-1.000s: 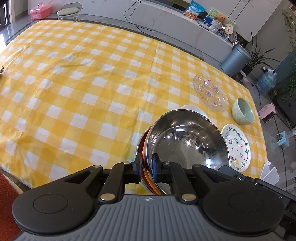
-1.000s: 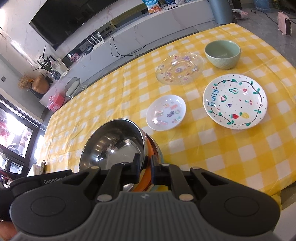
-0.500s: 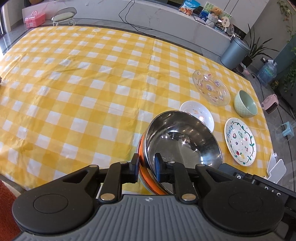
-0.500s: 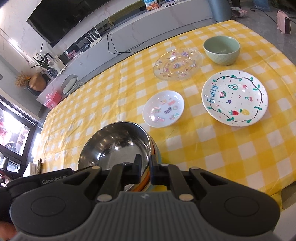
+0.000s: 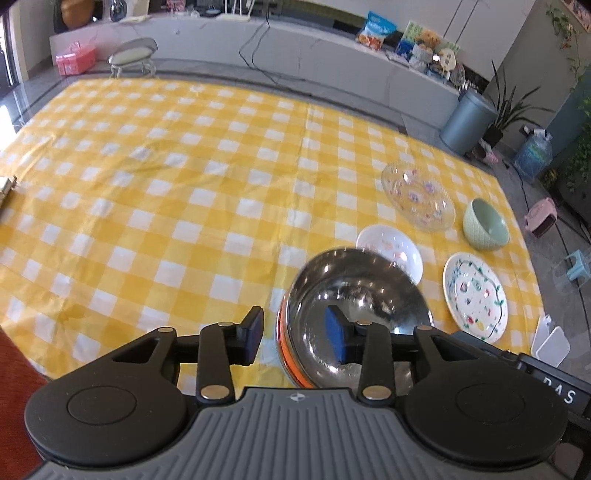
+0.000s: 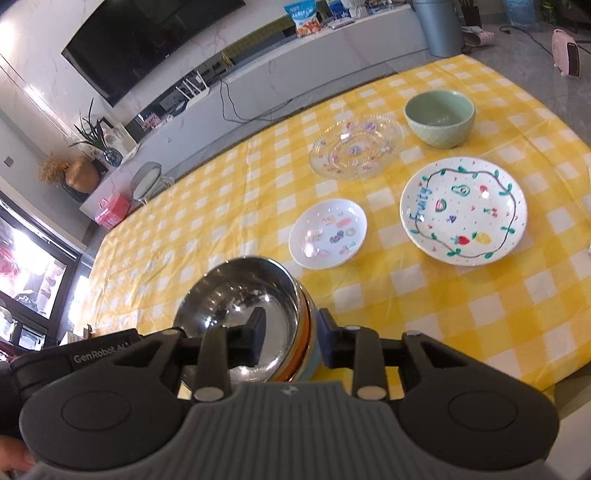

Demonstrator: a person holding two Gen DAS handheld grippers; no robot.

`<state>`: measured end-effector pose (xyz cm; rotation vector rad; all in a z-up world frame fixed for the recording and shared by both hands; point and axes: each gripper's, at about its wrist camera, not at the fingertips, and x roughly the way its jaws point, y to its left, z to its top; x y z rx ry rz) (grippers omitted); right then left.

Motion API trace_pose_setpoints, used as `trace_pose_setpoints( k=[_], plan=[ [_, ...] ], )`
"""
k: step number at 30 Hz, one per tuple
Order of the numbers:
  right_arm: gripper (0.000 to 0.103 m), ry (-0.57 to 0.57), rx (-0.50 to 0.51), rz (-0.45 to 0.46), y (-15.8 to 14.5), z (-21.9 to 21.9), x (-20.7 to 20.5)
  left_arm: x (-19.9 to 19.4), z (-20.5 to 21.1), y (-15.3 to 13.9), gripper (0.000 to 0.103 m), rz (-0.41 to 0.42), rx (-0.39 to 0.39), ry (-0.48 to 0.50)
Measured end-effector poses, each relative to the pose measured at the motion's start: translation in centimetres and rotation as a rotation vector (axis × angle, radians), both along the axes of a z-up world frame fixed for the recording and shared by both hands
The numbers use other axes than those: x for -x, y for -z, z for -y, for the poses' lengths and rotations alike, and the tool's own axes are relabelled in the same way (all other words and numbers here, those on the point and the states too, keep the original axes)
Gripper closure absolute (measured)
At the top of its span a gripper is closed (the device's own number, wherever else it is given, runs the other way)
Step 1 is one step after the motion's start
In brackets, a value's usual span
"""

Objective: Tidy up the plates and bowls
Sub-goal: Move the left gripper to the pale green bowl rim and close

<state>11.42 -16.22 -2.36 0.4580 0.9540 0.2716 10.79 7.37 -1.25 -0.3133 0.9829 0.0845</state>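
Bowls (image 5: 354, 295) stacked — jaws just opened.

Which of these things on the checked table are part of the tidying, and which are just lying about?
Part of the job: steel bowl stack, green bowl, glass plate, small white plate, fruit-painted plate.

Just lying about: snack bag, grey bin, pink box, television.

"Fruity" is written in blue on the large white plate (image 6: 463, 210) at right. "GenRobot" is printed on the black gripper body (image 6: 96, 356) at near left.
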Motion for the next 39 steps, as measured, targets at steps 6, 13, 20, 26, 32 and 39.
trace_pose_setpoints(
  k=[6, 13, 20, 26, 32, 39],
  plan=[
    [0.066, 0.024, 0.006, 0.063, -2.3, 1.7, 0.8, 0.2, 1.5, -3.0, 0.059, 0.105, -0.007, 0.030],
    [0.062, 0.096, 0.045, 0.139, -5.3, 5.7, 0.7, -0.8, 5.9, -5.8, 0.059, 0.172, 0.005, 0.171],
    [0.060, 0.155, 0.086, 0.168, -7.0, 9.8, -0.9, -3.0, 10.1, -7.0, 0.059, 0.186, 0.050, 0.286],
    [0.060, 0.235, 0.065, 0.174, -7.4, 12.6, -3.7, -5.8, 13.0, -7.9, 0.058, 0.216, 0.032, 0.345],
    [0.058, 0.294, 0.035, 0.174, -7.4, 13.5, -7.7, -9.1, 14.4, -8.1, 0.058, 0.231, 0.028, 0.357],
    [0.057, 0.315, 0.023, 0.139, -5.9, 13.6, -12.9, -13.2, 15.1, -6.8, 0.058, 0.193, 0.035, 0.353]
  ],
)
